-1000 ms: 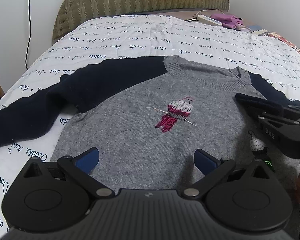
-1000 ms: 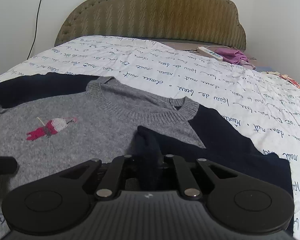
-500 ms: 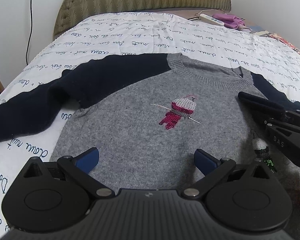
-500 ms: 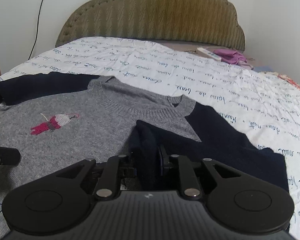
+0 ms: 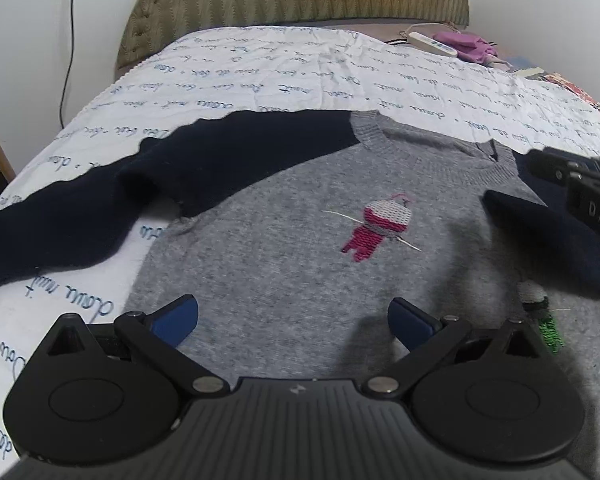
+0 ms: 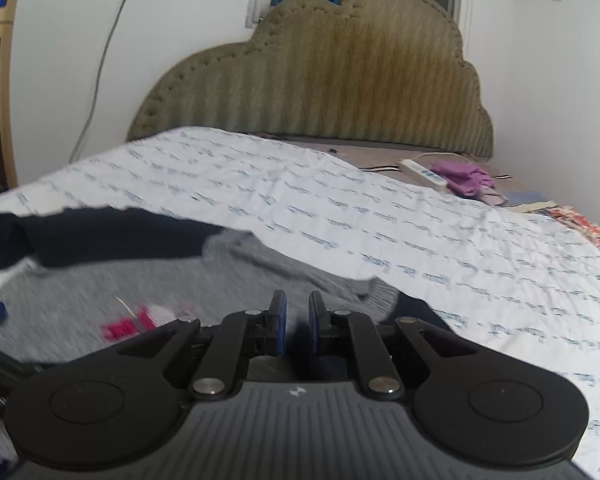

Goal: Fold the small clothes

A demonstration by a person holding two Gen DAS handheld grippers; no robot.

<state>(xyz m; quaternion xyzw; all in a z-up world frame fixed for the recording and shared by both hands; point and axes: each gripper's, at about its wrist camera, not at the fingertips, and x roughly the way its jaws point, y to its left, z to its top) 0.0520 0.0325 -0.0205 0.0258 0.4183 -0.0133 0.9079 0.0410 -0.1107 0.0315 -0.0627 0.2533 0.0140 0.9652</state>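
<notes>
A small grey sweater (image 5: 300, 248) with navy sleeves and a pink stitched figure (image 5: 380, 224) lies flat on the bed. Its left sleeve (image 5: 140, 200) stretches out to the left. The right sleeve (image 5: 548, 240) lies folded inward over the grey body. My left gripper (image 5: 294, 318) hovers over the hem, open, with nothing between its blue pads. My right gripper (image 6: 297, 320) is raised above the collar area; its jaws are closing with a narrow gap and nothing between them. The same gripper (image 5: 580, 184) shows at the right edge of the left wrist view.
The white bedcover (image 6: 380, 232) with blue script spreads to the right and back. An olive padded headboard (image 6: 340, 92) stands behind. A power strip (image 6: 422, 172) and purple cloth (image 6: 464, 178) lie at the back right. A cable (image 6: 100, 64) hangs on the left wall.
The right gripper let go of the navy sleeve it was shut on and rose; the sleeve now rests on the grey body. The left gripper stayed in place.
</notes>
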